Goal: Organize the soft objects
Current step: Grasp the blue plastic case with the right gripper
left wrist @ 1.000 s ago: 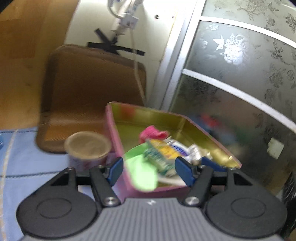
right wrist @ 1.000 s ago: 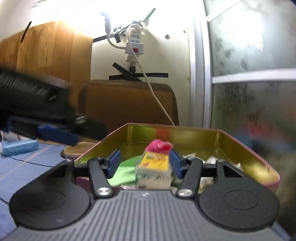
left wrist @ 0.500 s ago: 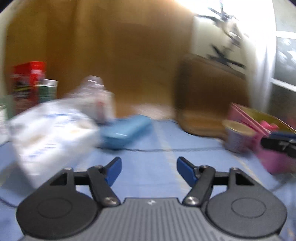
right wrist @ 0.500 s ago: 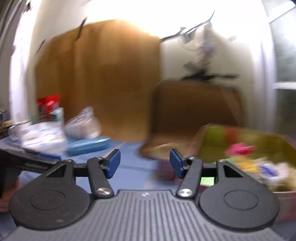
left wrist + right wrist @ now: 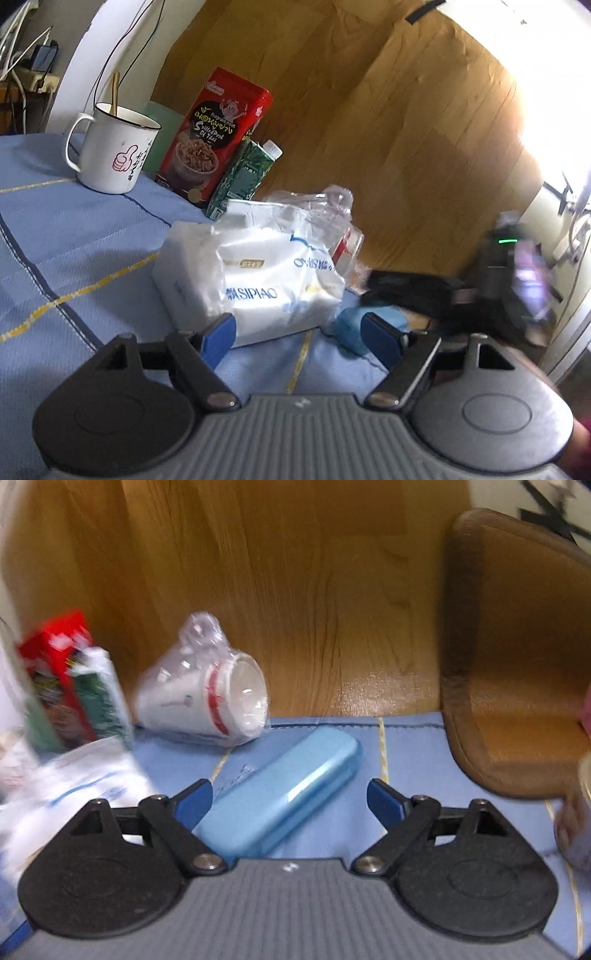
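Left gripper [image 5: 299, 338]: you are spreading it wider, empty, facing the white tissue pack [image 5: 255, 273].
Right gripper [image 5: 290, 799]: you are opening it wide, empty, above the blue case [image 5: 284, 790].

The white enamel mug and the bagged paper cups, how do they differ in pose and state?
The white enamel mug stands upright; the bagged paper cups lie on their side. The mug is bare and holds a stick-like utensil; the cups are wrapped in clear plastic. The mug has a handle, the cups none. Both are white and rest on the blue cloth.
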Tool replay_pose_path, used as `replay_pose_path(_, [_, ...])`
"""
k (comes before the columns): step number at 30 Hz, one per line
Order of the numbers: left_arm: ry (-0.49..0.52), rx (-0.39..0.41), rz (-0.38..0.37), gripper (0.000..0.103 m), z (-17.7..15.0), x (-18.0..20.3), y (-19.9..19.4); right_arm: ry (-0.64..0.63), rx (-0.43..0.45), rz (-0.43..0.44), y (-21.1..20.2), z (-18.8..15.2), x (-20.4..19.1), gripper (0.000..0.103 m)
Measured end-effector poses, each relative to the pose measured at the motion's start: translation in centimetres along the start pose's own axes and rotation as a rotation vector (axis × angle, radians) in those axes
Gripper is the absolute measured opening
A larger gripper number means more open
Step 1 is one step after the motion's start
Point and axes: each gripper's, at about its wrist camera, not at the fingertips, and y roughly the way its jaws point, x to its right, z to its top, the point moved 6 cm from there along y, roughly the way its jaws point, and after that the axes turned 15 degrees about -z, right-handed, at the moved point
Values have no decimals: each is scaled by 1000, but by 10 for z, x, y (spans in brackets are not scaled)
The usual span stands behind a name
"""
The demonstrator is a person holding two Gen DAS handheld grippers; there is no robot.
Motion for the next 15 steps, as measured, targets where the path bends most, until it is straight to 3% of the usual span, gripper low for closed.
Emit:
replay_pose_path(2, [-23, 5, -25, 77, -1, -1, -3, -15, -80, 17, 19, -2, -8, 94])
replay_pose_path(3, [-34, -2, -42, 77, -2, 0, -3, -13, -113, 39, 24, -5, -9, 87])
replay_pose_path(4, [-42, -13, -58, 77, -4, 1, -3, -25, -144, 58, 25, -9, -10, 74])
replay_pose_path(5, [-48, -25, -73, 77, -6, 3, -2, -50, -137, 42, 22, -13, -7, 51])
replay_pose_path(6, [-49, -36, -85, 77, -7, 5, -2, -85, -128, 27, 17, -17, -4, 41])
replay_pose_path(8, [-45, -47, -109, 77, -10, 8, -1, -115, -118, 88, 2, -29, 11, 39])
replay_pose_path(11, [-36, -78, -148, 77, -14, 13, 3, -140, -112, 97, -30, -54, 47, 39])
replay_pose_path(15, [-13, -234, -254, 89, -34, 30, 20, -131, -78, 108, -78, -99, 98, 39])
